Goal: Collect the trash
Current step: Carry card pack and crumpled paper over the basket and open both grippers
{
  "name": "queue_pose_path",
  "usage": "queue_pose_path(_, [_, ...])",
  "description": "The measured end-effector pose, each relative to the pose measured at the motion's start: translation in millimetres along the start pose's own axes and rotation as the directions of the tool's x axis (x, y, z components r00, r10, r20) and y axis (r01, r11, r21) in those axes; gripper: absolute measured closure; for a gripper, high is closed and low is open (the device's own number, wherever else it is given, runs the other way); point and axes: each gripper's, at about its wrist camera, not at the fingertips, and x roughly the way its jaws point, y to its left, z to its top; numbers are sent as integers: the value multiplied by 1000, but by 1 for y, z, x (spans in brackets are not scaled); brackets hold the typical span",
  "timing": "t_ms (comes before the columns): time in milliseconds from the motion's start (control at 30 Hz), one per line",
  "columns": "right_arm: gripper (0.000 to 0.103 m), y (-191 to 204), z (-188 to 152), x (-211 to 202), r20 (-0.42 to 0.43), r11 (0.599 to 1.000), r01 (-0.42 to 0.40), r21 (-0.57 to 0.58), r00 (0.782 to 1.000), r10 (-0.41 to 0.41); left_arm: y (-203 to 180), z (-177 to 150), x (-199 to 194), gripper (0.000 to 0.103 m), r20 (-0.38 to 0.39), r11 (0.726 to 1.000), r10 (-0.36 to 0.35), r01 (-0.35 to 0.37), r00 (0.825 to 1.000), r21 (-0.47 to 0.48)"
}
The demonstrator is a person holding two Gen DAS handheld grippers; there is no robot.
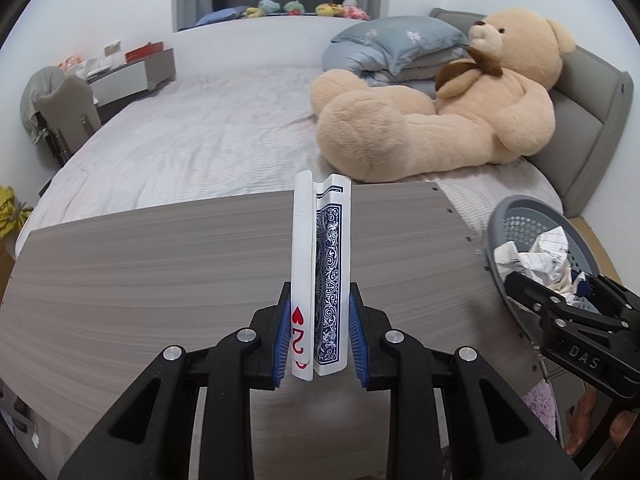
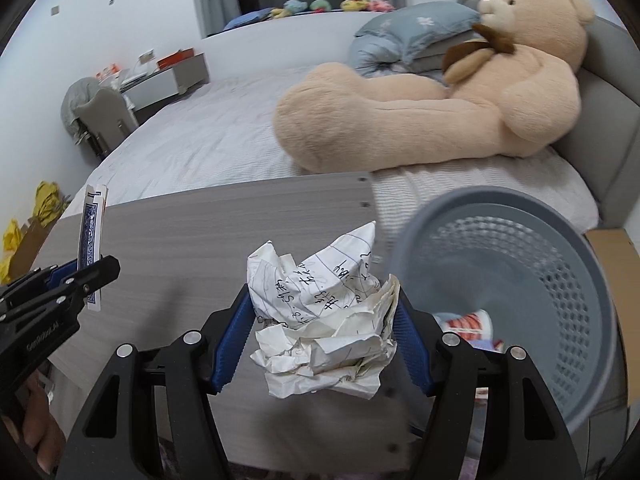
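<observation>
Beside basket (image 2: 560, 264) | right gripper (image 2: 324, 316) grasping crumpled paper (image 2: 320, 320) | left gripper (image 1: 320, 336) grasping cards (image 1: 320, 272)

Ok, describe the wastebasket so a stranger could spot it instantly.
Find the grey wooden board lying across the bed. Off its right end sits the grey-blue plastic wastebasket, just beyond the crumpled paper in the right gripper. Only it has perforated walls.

The counter (image 1: 160, 264) stands before the bed (image 1: 200, 132). On the bed, behind the counter to the right, lies a teddy bear (image 1: 440, 120), with pillows (image 1: 392, 48) behind it. A basket (image 2: 560, 280) sits off the counter's right end. The left tool (image 1: 319, 336) holds playing cards (image 1: 322, 276) above the counter; the right tool (image 2: 324, 320) holds crumpled paper (image 2: 320, 312) beside the basket.
</observation>
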Motion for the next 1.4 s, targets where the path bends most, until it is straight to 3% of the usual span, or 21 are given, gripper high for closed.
queue_pose_path(333, [39, -100, -19, -34, 26, 985, 76, 158, 996, -82, -93, 13, 16, 77, -32, 986, -83, 87, 996, 141])
queue_pose_path(600, [39, -158, -21, -37, 10, 964, 138, 228, 990, -144, -159, 23, 34, 77, -65, 965, -148, 159, 987, 211])
queue_pose_path(967, [38, -195, -14, -28, 6, 955, 136, 264, 990, -142, -211, 37, 57, 76, -101, 948, -177, 197, 979, 250])
queue_pose_path(1267, [34, -210, -13, -26, 5, 955, 114, 273, 993, -120, -231, 42, 59, 75, -109, 941, -181, 205, 977, 269])
queue_pose_path(1333, [31, -213, -13, -28, 10, 956, 112, 270, 993, -119, -233, 42, 60, 73, -110, 944, -172, 196, 979, 266])
queue_pose_path(1400, [27, -215, -13, -31, 17, 956, 112, 271, 993, -121, -234, 43, 61, 63, -113, 946, -163, 188, 980, 263])
